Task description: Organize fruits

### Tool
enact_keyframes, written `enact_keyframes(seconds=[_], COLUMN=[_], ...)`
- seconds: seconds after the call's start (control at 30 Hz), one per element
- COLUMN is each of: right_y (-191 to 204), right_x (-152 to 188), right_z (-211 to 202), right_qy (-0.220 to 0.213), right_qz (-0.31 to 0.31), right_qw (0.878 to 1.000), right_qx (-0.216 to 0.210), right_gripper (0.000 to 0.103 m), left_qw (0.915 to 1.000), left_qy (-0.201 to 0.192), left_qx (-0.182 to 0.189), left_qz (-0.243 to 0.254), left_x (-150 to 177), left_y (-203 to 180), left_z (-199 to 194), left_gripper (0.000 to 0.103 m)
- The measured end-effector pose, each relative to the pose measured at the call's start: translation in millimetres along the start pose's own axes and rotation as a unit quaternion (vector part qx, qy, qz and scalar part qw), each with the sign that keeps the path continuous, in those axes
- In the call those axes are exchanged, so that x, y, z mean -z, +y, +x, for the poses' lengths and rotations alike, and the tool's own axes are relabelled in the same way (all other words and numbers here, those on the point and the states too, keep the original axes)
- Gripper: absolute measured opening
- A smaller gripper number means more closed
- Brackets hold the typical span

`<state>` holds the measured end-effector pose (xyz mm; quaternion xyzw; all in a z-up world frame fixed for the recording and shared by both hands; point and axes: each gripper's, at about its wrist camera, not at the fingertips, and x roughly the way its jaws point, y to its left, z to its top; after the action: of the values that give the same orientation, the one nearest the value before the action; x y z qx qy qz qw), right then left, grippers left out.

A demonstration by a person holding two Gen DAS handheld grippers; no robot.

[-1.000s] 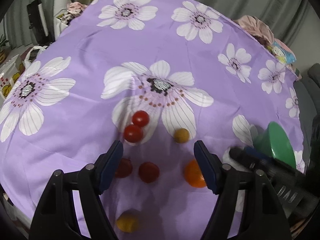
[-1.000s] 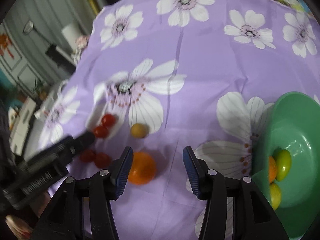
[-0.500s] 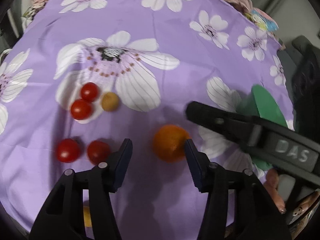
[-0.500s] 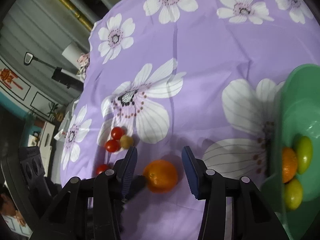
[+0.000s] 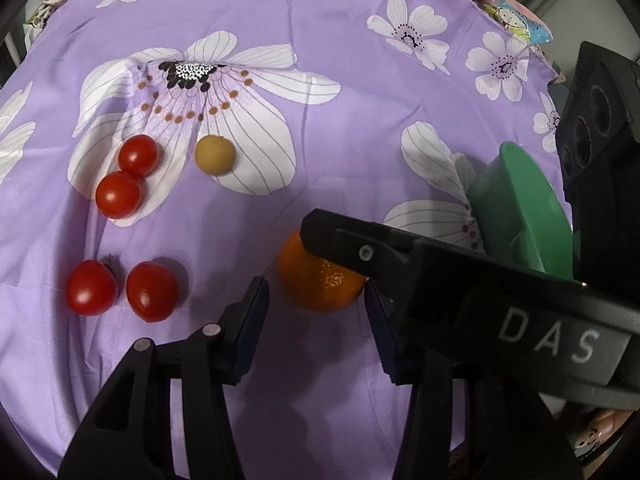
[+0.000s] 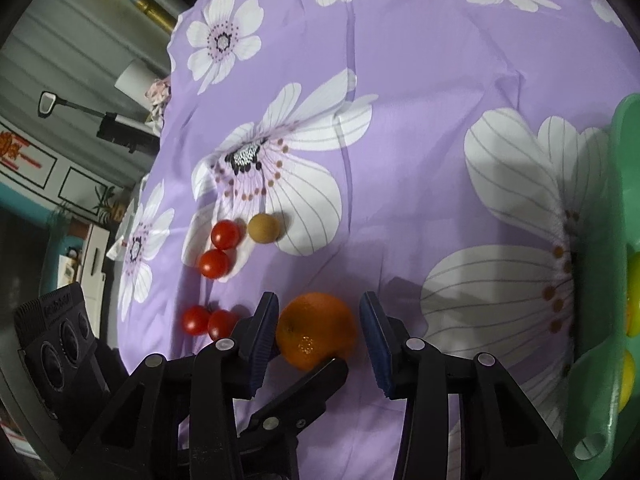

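A: So where is our orange [image 6: 316, 330]?
B: On the purple floral cloth [image 5: 320, 80], between both claws: left gripper [image 5: 316, 312] and right gripper [image 6: 318, 328] closing around it, pads not yet pressing.

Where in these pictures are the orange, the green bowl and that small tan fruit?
orange [image 6: 316, 330]: right wrist view, middle of its peel.
green bowl [image 5: 520, 208]: left wrist view, on its outer wall.
small tan fruit [image 5: 215, 154]: left wrist view, its centre.
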<state>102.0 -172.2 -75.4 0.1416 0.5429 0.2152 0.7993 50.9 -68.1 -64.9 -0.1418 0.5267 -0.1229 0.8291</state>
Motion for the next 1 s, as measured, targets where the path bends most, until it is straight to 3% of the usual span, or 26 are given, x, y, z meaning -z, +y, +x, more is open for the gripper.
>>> enact_keyframes(seconds=[1.0], right_y=[-5.5], right_x=[3.4], right_z=[15.1], right_qy=[0.043], right_qz=[0.013], right_qw=[0.999], right_qx=[-0.028], right_gripper=[0.047], left_qw=[1.0], left_qy=[0.004], left_qx=[-0.001], left_qz=[-0.007], left_x=[-2.8], left_y=[-0.3], left_z=[6.3], left_gripper=[0.046])
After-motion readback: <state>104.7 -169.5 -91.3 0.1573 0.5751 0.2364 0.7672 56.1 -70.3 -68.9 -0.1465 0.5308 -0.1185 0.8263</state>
